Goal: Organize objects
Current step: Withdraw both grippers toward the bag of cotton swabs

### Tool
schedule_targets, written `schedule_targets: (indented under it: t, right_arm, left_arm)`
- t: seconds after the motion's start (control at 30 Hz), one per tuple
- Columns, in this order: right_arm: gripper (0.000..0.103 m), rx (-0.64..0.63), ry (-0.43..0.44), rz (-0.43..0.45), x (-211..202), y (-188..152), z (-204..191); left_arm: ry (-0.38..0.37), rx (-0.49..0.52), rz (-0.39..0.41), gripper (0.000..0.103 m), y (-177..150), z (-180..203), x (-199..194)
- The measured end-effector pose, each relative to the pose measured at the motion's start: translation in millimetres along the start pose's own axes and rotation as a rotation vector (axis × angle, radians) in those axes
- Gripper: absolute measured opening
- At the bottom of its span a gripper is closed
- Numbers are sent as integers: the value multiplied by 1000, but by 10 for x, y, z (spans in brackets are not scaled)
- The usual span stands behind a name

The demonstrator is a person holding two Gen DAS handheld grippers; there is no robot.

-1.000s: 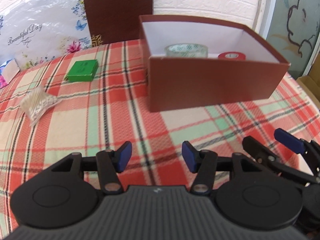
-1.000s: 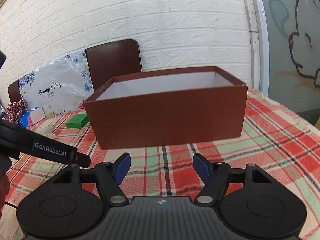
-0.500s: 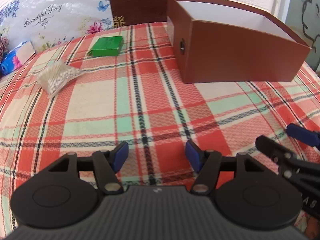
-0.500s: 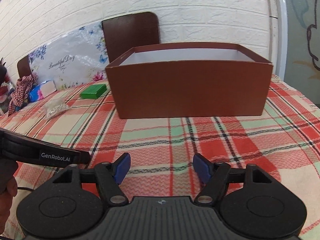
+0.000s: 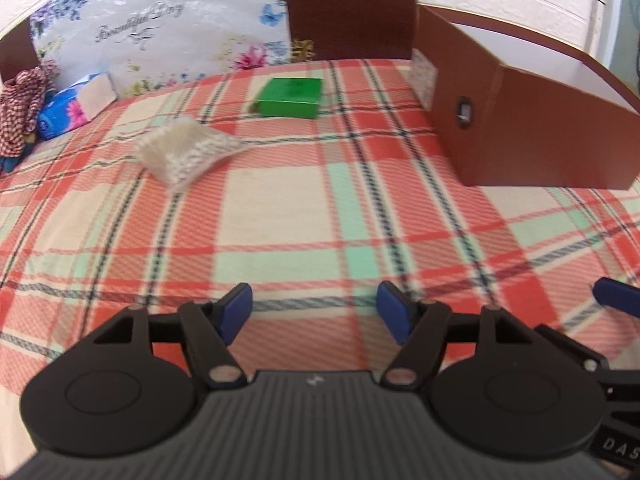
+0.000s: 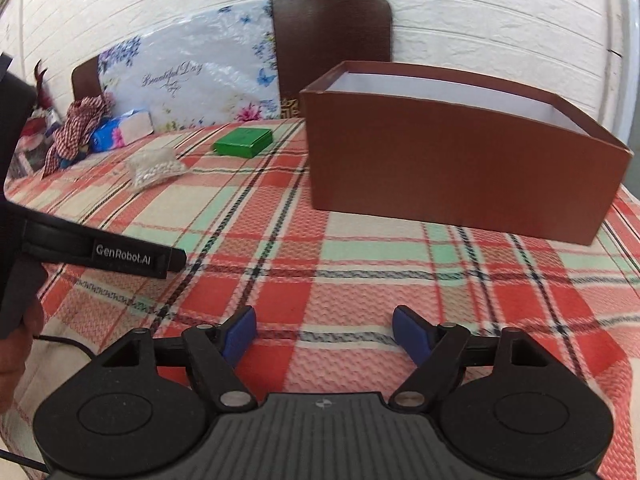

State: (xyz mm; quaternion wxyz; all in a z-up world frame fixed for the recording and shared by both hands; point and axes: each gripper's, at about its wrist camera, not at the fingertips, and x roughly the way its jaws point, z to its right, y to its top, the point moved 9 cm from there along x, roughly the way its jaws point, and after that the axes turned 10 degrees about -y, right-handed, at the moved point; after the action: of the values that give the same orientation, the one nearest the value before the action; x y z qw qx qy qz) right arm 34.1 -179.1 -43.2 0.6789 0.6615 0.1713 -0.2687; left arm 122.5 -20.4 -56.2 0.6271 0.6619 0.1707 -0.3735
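Blue-padded and spread wide with nothing between its fingers, my left claw hangs low over the plaid cloth on the tabletop. My right claw is likewise parted and empty, just above the same red, green and cream checks. In the right wrist view the left unit's black body shows at the left edge, and in the left wrist view one blue tip of the right claw pokes in at the far right, so the two sit side by side.

Farther out, left of centre, a small clear bag of white beads lies flat on the cloth. Beyond it a flat green box rests near the far edge of the tabletop, well apart from the bag. To the right stands the large open brown box, white inside; from these angles I cannot see what it holds. At the back left a blue tissue pack and a red checked cloth sit beside a floral panel, with a dark chair back against the white brick wall.
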Motion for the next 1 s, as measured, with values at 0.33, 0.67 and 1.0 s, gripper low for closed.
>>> schedule_targets:
  t: [0.33,0.67,1.0]
  right_arm:
    - [77,-112,96,2,110,85,-596]
    - [78,-160,163,1,341,269,-1075]
    - [79,-227,253,93,906,841,-1841]
  left_arm:
    - [71,-39,51,81,4,-698,-24]
    - [188,-57,137,97,18,-1692,-46]
    - [121,-380,323,97,-49,-2406,-230]
